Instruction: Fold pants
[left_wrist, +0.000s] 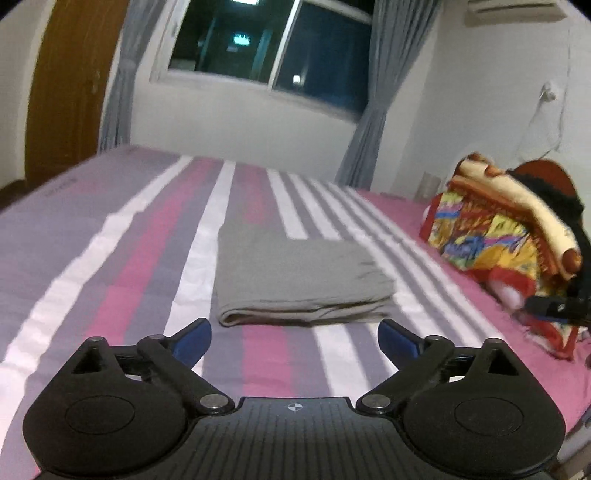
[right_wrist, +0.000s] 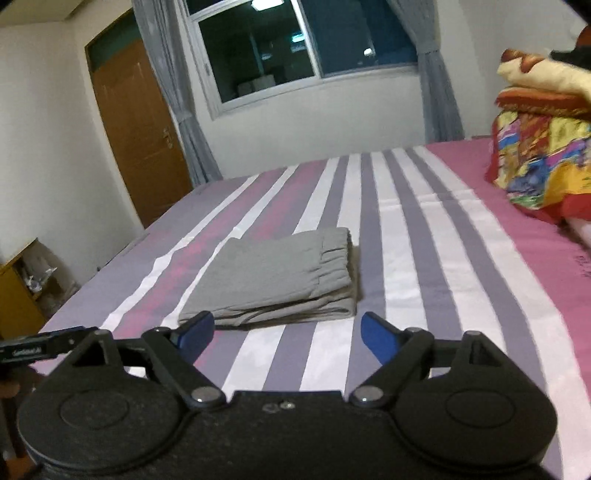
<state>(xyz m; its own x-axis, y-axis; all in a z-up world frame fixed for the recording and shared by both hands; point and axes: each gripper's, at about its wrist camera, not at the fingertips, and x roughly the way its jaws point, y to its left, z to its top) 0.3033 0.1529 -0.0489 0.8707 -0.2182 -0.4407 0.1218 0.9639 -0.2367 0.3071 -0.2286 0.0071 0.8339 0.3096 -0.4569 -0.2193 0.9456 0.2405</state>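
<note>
Grey pants (left_wrist: 295, 284) lie folded into a compact rectangle on the striped bed (left_wrist: 110, 258), folded edge toward me. In the right wrist view the pants (right_wrist: 273, 275) show the elastic waistband on the right side. My left gripper (left_wrist: 294, 338) is open and empty, held just in front of the pants, above the bed. My right gripper (right_wrist: 287, 332) is open and empty, also just short of the pants' near edge. Part of the right gripper shows at the right edge of the left wrist view (left_wrist: 554, 308).
A stack of colourful folded blankets (left_wrist: 506, 236) sits on the pink part of the bed at the right, also in the right wrist view (right_wrist: 543, 147). A window with grey curtains (right_wrist: 295, 55) and a wooden door (right_wrist: 140, 129) are beyond the bed. A small shelf (right_wrist: 22, 284) stands at left.
</note>
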